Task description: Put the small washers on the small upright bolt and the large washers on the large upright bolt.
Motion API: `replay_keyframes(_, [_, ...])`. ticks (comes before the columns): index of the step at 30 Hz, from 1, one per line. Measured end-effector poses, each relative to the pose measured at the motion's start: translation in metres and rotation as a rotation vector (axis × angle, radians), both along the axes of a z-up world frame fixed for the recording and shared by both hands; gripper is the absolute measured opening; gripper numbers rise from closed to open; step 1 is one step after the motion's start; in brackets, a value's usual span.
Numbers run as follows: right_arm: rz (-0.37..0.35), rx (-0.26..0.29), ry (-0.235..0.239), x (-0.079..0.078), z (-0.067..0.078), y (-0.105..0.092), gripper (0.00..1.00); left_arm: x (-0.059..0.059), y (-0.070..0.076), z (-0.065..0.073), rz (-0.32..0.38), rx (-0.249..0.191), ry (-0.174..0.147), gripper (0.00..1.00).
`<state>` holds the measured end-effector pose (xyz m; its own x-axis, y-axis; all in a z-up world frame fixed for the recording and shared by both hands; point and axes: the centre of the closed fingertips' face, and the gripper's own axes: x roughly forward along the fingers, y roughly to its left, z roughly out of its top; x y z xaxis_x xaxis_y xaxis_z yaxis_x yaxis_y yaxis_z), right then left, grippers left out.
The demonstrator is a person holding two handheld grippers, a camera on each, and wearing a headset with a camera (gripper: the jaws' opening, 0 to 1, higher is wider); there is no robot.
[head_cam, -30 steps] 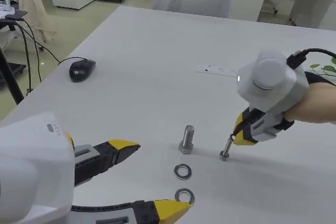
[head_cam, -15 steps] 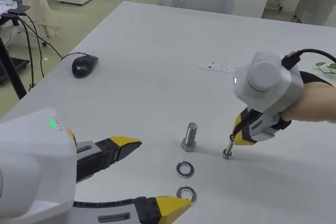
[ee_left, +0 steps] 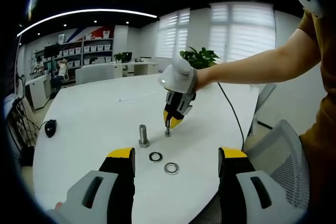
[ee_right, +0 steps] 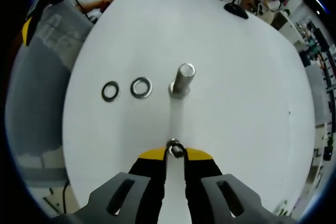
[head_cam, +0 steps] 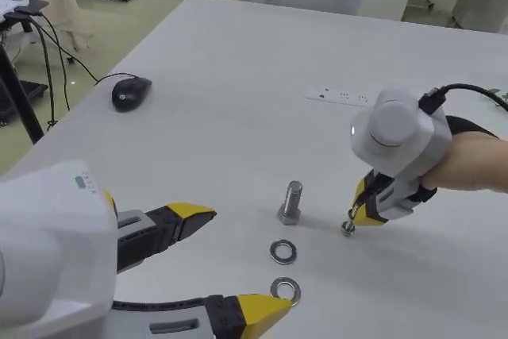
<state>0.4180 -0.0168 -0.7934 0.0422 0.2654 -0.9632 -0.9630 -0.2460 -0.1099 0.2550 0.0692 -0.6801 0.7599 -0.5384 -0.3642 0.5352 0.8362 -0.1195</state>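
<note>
In the head view our left tool (head_cam: pixel 242 261) hovers at the near left, its jaws spread wide and empty. Our right tool (head_cam: pixel 357 217) tips down over the small bolt (head_cam: pixel 348 227), which stands right of the large bolt (head_cam: pixel 290 202). A washer (head_cam: pixel 282 251) and a second washer (head_cam: pixel 285 289) lie nearer us on the white bench (head_cam: pixel 222 101), with a mouse (head_cam: pixel 131 93) at the far left.

In the left gripper view the right arm reaches in, with a plant (ee_left: pixel 197 56) and blinds behind it.

In the right gripper view the nearly closed tips pinch what looks like a small washer (ee_right: pixel 176 149) at the small bolt's top. The shank is hidden.

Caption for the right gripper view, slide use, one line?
Right tool poised at small bolt; large bolt and two washers beyond.
</note>
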Motion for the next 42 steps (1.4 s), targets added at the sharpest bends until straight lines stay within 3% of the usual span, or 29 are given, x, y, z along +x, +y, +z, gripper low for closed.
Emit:
replay_keyframes(10, [-0.006, -0.017, 0.015, 0.0, -0.015, -0.002, 0.13, -0.001, 0.0, -0.003, 0.003, -0.007, 0.009, 0.63])
replay_keyframes(31, [-0.013, -0.006, 0.016, 0.002, -0.02, -0.003, 0.15, -0.002, 0.002, -0.001, 0.012, -0.007, 0.006, 0.63])
replay_keyframes(42, [-0.015, 0.012, 0.007, 0.003, -0.014, -0.004, 0.16, -0.002, 0.003, 0.001, 0.01, 0.002, 0.0, 0.63])
